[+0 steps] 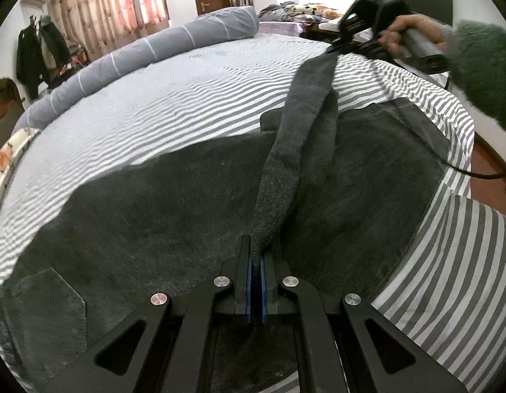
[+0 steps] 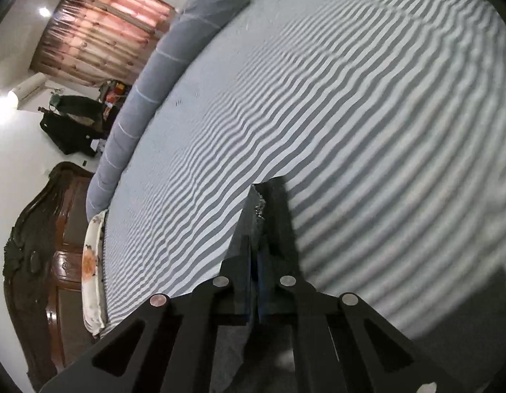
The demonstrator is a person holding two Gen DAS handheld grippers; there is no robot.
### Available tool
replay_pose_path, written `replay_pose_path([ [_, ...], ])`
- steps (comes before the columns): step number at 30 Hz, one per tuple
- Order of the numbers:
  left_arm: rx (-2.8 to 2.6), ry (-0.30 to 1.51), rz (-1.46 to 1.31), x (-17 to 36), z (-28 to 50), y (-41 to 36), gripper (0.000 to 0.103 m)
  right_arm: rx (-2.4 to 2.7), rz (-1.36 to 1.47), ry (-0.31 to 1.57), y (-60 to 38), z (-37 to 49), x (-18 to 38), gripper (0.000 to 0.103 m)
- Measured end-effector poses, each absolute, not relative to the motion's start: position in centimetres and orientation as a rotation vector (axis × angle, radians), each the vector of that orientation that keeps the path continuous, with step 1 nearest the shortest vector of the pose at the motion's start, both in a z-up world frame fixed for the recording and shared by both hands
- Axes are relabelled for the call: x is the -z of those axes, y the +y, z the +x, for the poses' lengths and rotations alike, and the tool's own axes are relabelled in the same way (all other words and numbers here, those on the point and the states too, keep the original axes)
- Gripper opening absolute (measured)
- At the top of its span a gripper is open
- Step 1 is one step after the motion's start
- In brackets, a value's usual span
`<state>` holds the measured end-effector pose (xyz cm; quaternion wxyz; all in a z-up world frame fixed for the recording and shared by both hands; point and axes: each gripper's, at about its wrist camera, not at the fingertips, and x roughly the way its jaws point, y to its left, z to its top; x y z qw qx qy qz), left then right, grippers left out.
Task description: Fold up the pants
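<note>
Both hand-held grippers, left (image 1: 255, 255) and right (image 1: 335, 49), pinching fuzzy charcoal pants (image 1: 187, 203), stretched taut over striped bedsheet (image 1: 154, 104).

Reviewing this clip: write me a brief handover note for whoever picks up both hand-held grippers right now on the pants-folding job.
Left hand-held gripper: shut on a raised edge of the dark grey pants.
Right hand-held gripper: shut on the other end of that same edge, lifted above the striped bed sheet; a strip of fabric is stretched between the two.
Pants: most of them lie flat on the sheet, a back pocket facing up.
Done: both ends gripped and lifted.
Left: probably carry the edge across to make the fold, lay it down, smooth it, then fold again.
</note>
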<state>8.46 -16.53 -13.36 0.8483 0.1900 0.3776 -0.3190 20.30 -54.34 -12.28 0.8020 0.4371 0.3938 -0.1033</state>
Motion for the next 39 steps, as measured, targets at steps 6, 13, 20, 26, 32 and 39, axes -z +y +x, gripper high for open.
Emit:
replay_pose_path([
  [6, 0.714, 0.738, 0.485, 12.3, 6.5, -17.7, 0.004, 0.334, 0.894, 0.812, -56.8, 11.0, 8.1, 0.004],
  [13, 0.773, 0.723, 0.608, 13.1, 4.2, -19.1, 0.004, 0.484, 0.915, 0.877, -57.6, 1.0, 10.2, 0.004],
  [20, 0.802, 0.748, 0.698, 14.7, 3.3, -19.5, 0.004, 0.561, 0.95, 0.95, -57.6, -2.1, 15.6, 0.004],
  [26, 0.843, 0.749, 0.683, 14.2, 2.8, -19.4, 0.004, 0.599, 0.888, 0.975, -57.2, -2.1, 16.4, 0.003],
  [32, 0.847, 0.78, 0.727, 15.6, 2.8, -19.8, 0.004, 0.641, 0.842, 1.019, -56.9, -1.6, 17.8, 0.003],
  [39, 0.814, 0.805, 0.725, 17.1, 3.3, -20.2, 0.008, 0.671, 0.793, 1.066, -55.9, 0.1, 19.3, 0.006],
])
